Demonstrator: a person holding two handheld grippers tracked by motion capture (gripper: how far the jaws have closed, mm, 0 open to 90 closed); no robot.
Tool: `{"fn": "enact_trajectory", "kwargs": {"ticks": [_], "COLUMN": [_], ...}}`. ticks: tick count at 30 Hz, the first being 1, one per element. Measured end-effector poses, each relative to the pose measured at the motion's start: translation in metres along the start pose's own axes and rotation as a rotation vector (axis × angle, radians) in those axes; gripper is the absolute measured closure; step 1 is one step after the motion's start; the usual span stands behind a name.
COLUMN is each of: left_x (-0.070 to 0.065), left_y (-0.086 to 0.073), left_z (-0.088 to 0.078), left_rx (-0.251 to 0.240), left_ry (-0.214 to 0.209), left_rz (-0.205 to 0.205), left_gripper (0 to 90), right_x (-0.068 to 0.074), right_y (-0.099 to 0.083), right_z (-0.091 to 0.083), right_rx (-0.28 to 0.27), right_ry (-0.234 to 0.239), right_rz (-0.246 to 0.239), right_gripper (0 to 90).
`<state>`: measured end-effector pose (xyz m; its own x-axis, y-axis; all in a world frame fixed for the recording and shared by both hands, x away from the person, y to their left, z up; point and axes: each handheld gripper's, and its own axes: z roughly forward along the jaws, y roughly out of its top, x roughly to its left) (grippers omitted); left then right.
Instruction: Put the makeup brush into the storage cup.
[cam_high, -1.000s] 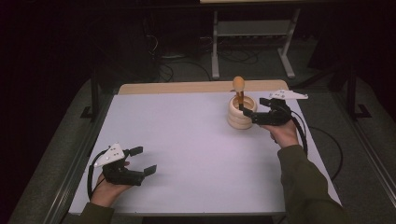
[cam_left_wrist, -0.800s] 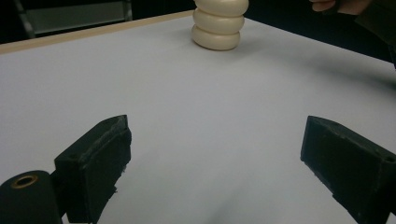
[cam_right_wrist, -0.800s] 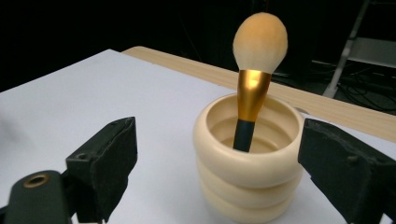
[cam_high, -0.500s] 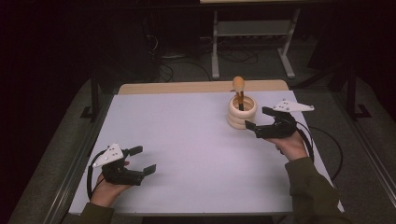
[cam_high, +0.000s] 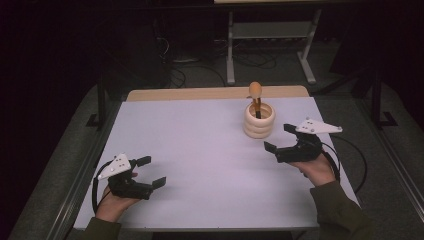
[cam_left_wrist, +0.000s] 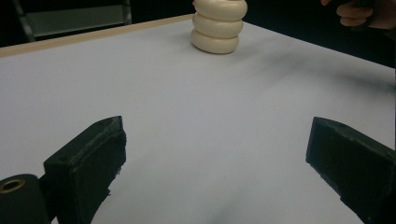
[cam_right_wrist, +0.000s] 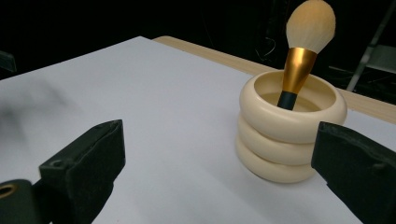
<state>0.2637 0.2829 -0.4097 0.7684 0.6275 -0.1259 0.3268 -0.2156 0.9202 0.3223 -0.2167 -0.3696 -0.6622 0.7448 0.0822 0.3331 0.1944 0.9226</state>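
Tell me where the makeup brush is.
The makeup brush stands bristles-up in the cream ringed holder, far right on the table in the high view, just beyond the right gripper.

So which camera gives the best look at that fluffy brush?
The right gripper view: the brush stands close, bristles up, in the ringed holder. The high view shows it small and far off; the left gripper view cuts it off above the holder.
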Motion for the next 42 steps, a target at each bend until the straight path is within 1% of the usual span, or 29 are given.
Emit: {"fn": "enact_trajectory", "kwargs": {"ticks": [2, 4, 7, 9, 17, 21, 24, 28, 30, 31, 32, 37, 39, 41, 42], "left_x": [0.0, 0.0, 0.001, 0.001, 0.0, 0.0, 0.0, -0.001, -0.001, -0.001, -0.001, -0.002, -0.003, -0.003, -0.003], "left_y": [0.0, 0.0, 0.001, 0.0, 0.0, -0.001, 0.0, 0.0, 0.0, 0.0, 0.0, 0.001, 0.001, 0.001, 0.001], "left_z": [0.0, 0.0, -0.002, -0.002, -0.002, -0.001, -0.001, -0.002, -0.002, -0.001, -0.002, -0.001, -0.002, -0.002, -0.001], "left_rx": [-0.002, -0.005, -0.007, -0.018, -0.018, -0.017, -0.015, -0.016, -0.018, -0.02, -0.014, -0.018, -0.022, -0.023, -0.023], "left_ry": [-0.003, -0.002, -0.002, -0.001, -0.006, -0.009, -0.01, -0.01, -0.01, -0.012, -0.013, -0.017, -0.016, -0.016, -0.016], "left_rz": [-0.004, -0.008, -0.007, -0.014, -0.01, -0.017, -0.014, -0.011, -0.011, -0.013, -0.005, -0.005, -0.008, -0.008, -0.007], "left_gripper": [4.6, 4.6, 4.6, 4.6, 4.6, 4.6, 4.6, 4.6, 4.6, 4.6, 4.6, 4.6, 4.6, 4.6, 4.6], "right_x": [0.002, 0.005, 0.007, 0.009, 0.014, 0.016, 0.018, 0.018, 0.019, 0.019, 0.019, 0.02, 0.021, 0.022, 0.022], "right_y": [-0.003, -0.006, -0.01, -0.014, -0.028, -0.036, -0.041, -0.046, -0.05, -0.051, -0.053, -0.065, -0.069, -0.071, -0.073], "right_z": [-0.002, -0.006, -0.013, -0.018, -0.034, -0.041, -0.045, -0.051, -0.054, -0.056, -0.057, -0.059, -0.059, -0.06, -0.06], "right_rx": [0.001, 0.014, -0.007, -0.01, -0.032, -0.028, -0.023, -0.02, -0.016, -0.012, -0.014, 0.002, 0.002, 0.004, 0.006], "right_ry": [-0.006, -0.004, 0.007, 0.004, 0.004, 0.004, 0.005, 0.0, -0.004, 0.0, 0.001, 0.001, 0.003, 0.003, 0.005], "right_rz": [0.0, -0.004, 0.016, 0.012, 0.016, 0.023, 0.028, 0.021, 0.027, 0.031, 0.031, 0.018, 0.023, 0.014, 0.018], "right_gripper": [2.2, 1.9, 1.9, 1.9, 1.9, 1.8, 1.9, 1.9, 1.9, 1.9, 1.9, 1.9, 1.9, 1.9, 1.9]}}
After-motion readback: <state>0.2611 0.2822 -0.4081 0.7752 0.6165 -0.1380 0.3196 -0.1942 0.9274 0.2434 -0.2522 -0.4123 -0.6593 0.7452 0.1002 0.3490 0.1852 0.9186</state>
